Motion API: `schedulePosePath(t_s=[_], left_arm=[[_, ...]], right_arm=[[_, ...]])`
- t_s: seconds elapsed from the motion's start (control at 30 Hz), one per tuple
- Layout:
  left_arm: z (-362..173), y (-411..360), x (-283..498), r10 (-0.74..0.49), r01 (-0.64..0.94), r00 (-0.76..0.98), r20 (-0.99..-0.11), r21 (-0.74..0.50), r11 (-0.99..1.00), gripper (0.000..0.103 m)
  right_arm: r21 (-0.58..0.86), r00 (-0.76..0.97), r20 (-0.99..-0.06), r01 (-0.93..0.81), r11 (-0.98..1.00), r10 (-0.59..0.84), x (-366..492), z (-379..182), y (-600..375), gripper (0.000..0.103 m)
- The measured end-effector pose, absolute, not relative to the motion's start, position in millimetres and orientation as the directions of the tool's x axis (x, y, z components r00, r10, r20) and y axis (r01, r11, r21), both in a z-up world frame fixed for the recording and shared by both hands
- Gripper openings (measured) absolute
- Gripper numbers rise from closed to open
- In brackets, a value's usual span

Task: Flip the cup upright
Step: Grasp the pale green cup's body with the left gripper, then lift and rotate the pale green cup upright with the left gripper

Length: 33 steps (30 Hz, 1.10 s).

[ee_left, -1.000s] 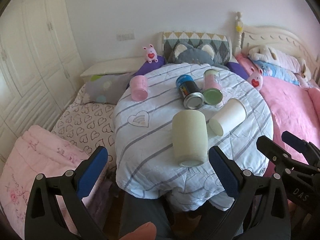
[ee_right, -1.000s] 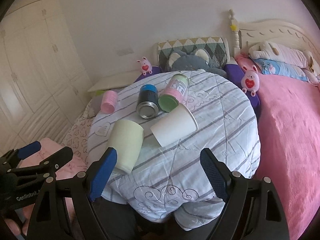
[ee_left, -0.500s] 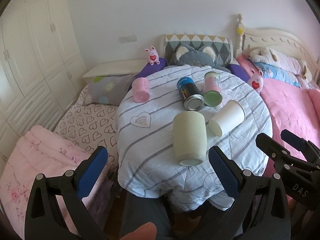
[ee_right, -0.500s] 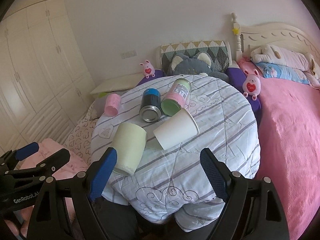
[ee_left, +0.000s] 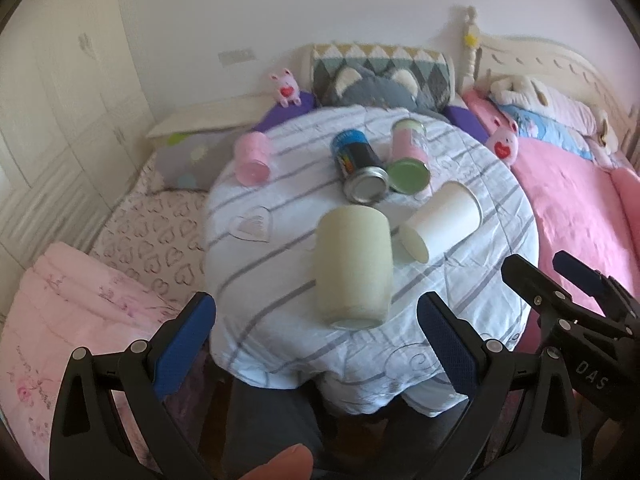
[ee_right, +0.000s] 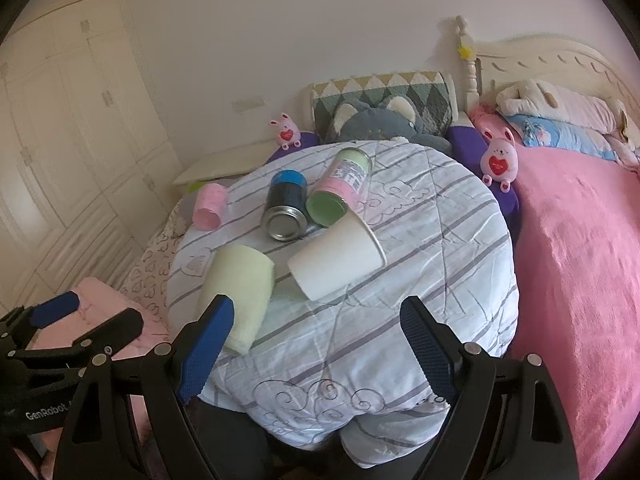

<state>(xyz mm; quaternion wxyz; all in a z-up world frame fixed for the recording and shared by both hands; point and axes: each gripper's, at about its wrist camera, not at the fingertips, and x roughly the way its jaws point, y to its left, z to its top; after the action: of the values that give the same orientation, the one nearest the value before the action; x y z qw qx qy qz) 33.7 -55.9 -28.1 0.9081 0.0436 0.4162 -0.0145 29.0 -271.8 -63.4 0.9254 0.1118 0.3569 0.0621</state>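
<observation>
A round table under a striped white cloth point(ee_left: 280, 320) point(ee_right: 440, 240) holds several tipped containers. A pale green cup point(ee_left: 352, 268) point(ee_right: 240, 292) lies on its side at the near edge. A white paper cup point(ee_left: 440, 220) point(ee_right: 336, 256) lies on its side beside it. A pink cup point(ee_left: 252, 158) point(ee_right: 209, 205) lies at the far left. My left gripper point(ee_left: 316, 344) is open and empty, just short of the green cup. My right gripper point(ee_right: 316, 348) is open and empty, near the table's front edge below the white cup.
A dark can with a blue top point(ee_left: 358, 168) point(ee_right: 286, 210) and a pink jar with a green lid point(ee_left: 408, 156) point(ee_right: 340, 192) lie on their sides behind the cups. A pink bed point(ee_right: 580, 260) is on the right, cushions and plush toys behind, wardrobes point(ee_right: 60, 140) on the left.
Both grippers have edged a little closer to the table, so the cups look slightly larger. Nothing on the table has moved. Both stay open.
</observation>
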Motion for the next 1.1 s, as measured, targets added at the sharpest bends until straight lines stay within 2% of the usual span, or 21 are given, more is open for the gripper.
schedulePosePath(t_s=[0.3, 0.63, 0.83, 0.9, 1.1], left_arm=[[-74, -72, 95, -0.050, 0.073, 0.505, -0.862, -0.016, 0.997, 0.102], [-105, -72, 139, -0.059, 0.050, 0.387, -0.920, -0.044, 0.998, 0.102], [-124, -70, 155, -0.086, 0.044, 0.318, -0.944, -0.076, 0.996, 0.090], [-126, -68, 157, -0.116, 0.048, 0.306, -0.945, -0.106, 0.993, 0.081], [-121, -66, 152, -0.143, 0.084, 0.331, -0.933, -0.122, 0.989, 0.080]], right_arm=[[0.266, 0.705, -0.689, 0.029, 0.964, 0.169, 65, -88, -302, 0.087], [0.280, 0.660, -0.734, 0.081, 0.957, 0.159, 95, -113, -321, 0.087], [0.279, 0.648, -0.747, 0.098, 0.955, 0.151, 105, -119, -325, 0.087], [0.276, 0.646, -0.749, 0.101, 0.956, 0.148, 106, -120, -325, 0.087], [0.270, 0.640, -0.756, 0.108, 0.957, 0.141, 105, -120, -322, 0.087]])
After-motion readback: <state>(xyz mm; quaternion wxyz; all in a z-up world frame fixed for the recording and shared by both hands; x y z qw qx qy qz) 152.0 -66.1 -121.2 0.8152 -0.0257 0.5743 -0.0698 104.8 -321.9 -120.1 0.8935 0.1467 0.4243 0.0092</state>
